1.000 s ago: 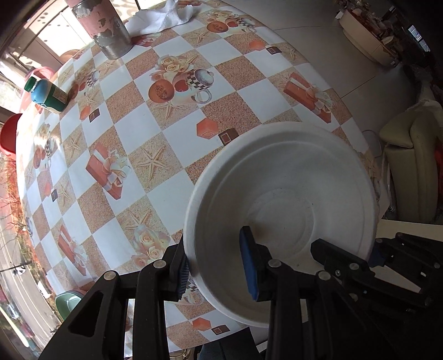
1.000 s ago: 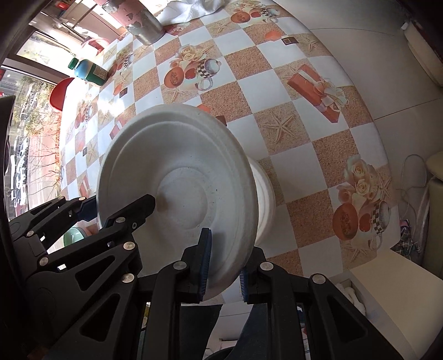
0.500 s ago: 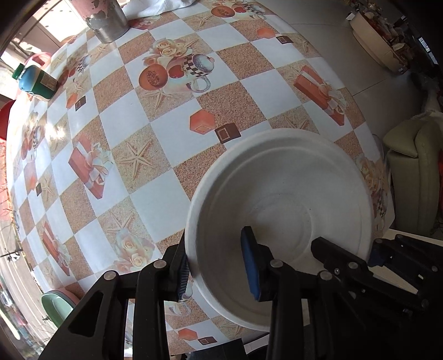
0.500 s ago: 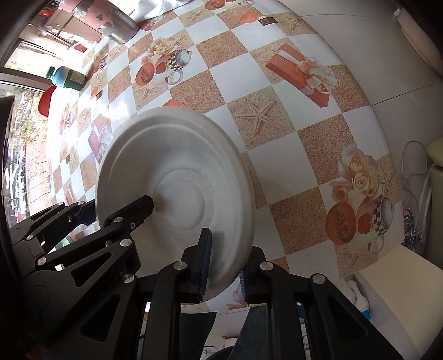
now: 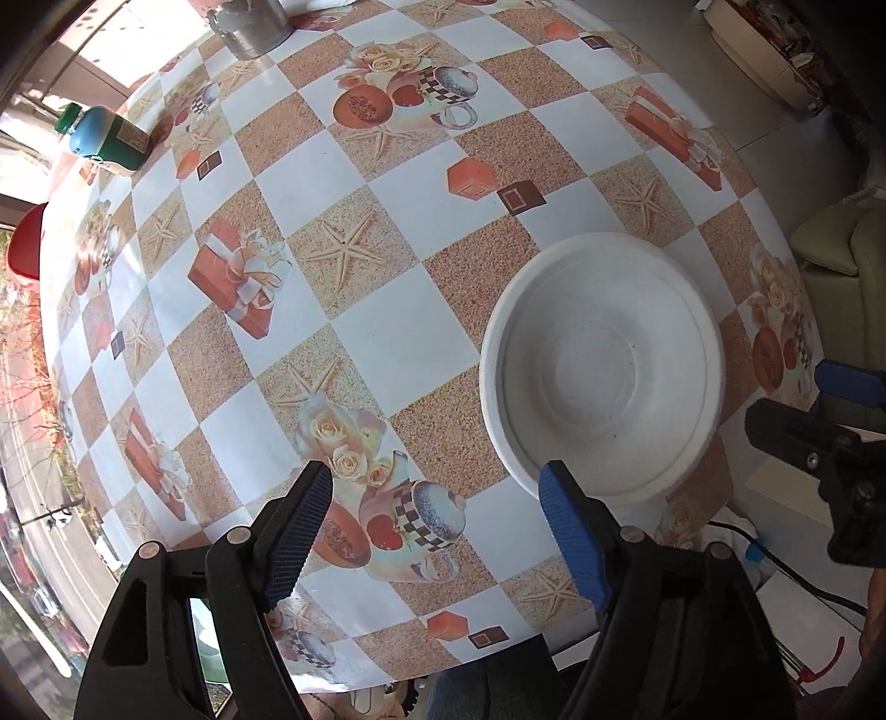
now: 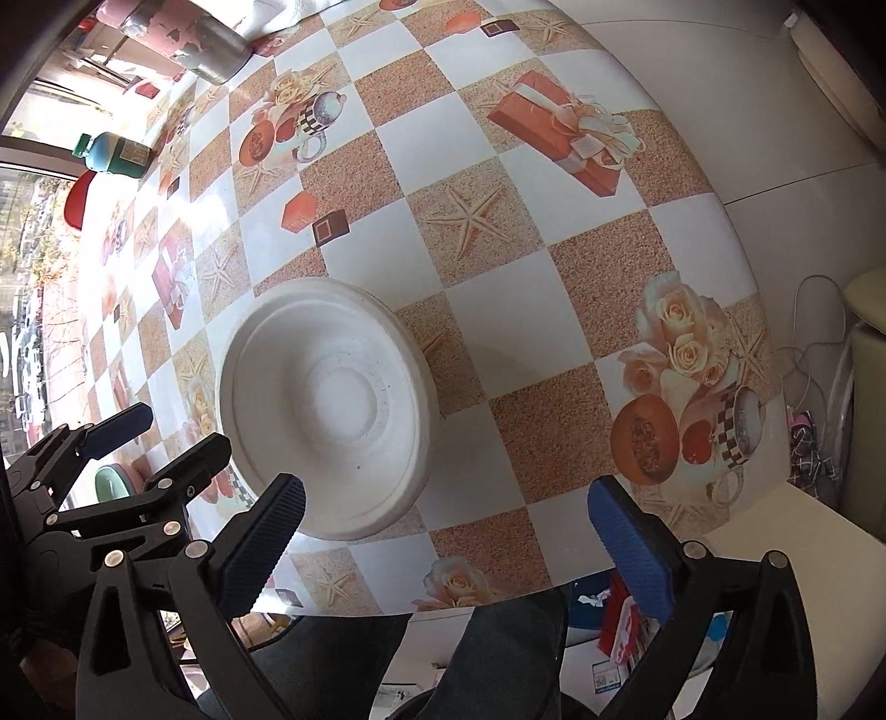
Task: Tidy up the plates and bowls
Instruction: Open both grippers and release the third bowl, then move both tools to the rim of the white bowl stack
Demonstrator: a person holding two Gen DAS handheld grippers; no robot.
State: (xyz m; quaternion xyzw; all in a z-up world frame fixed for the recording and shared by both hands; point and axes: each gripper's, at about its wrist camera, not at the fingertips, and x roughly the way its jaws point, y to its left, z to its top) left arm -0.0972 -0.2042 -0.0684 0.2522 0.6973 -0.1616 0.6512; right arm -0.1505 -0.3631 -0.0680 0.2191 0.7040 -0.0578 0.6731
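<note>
A white foam bowl (image 5: 601, 365) rests on the patterned tablecloth (image 5: 387, 232) near the table's front edge, with a second white dish nested in it. It also shows in the right wrist view (image 6: 326, 410). My left gripper (image 5: 437, 526) is open and empty, its right fingertip just before the bowl's near rim. My right gripper (image 6: 448, 531) is open and empty, held above the table's front edge to the right of the bowl. The other gripper shows at the edge of each view.
A metal cup (image 5: 255, 22) stands at the far end of the table. A blue-green bottle (image 5: 105, 138) lies at the far left by a red chair (image 5: 25, 243). A beige sofa (image 5: 847, 288) stands to the right. A person's legs (image 6: 498, 653) are below the table edge.
Both grippers let go of the white dishes and opened wide. The dishes now sit stacked on the table, and both grippers have pulled back toward the front edge.
</note>
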